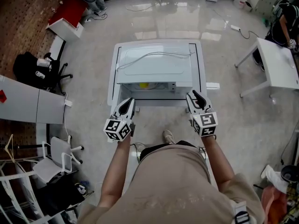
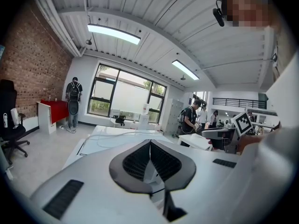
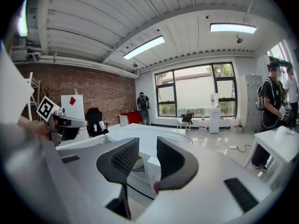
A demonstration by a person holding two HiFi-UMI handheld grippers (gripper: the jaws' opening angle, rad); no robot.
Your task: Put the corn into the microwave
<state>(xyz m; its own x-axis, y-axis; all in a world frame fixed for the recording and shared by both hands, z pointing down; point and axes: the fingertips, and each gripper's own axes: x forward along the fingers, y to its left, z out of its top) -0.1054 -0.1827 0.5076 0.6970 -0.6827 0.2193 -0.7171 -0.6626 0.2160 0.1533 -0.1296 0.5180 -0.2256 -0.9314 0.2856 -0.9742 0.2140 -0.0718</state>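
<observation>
Microwave [image 1: 154, 64]: one, centre, on one white stand [image 1: 111, 85].
Corn [image 1: 144, 84]: one yellow piece, inside the microwave.
Grippers: two, on the near side. These are the left gripper [image 1: 126, 102] and the right gripper [image 1: 195, 97].
Marker cubes: two, one per gripper, left cube [image 1: 117, 129] and right cube [image 1: 205, 124].
Cable [image 1: 154, 55]: one, on the microwave's top.
Office chairs: two, both on the left. The black chair [image 1: 35, 71] is farther, the white chair [image 1: 60, 154] nearer.
White table [image 1: 280, 69]: one, right.
Red cabinet [image 1: 70, 10]: one, far left.
Ceiling light strips, left gripper view: two, left strip [image 2: 113, 33] and right strip [image 2: 189, 70].
</observation>
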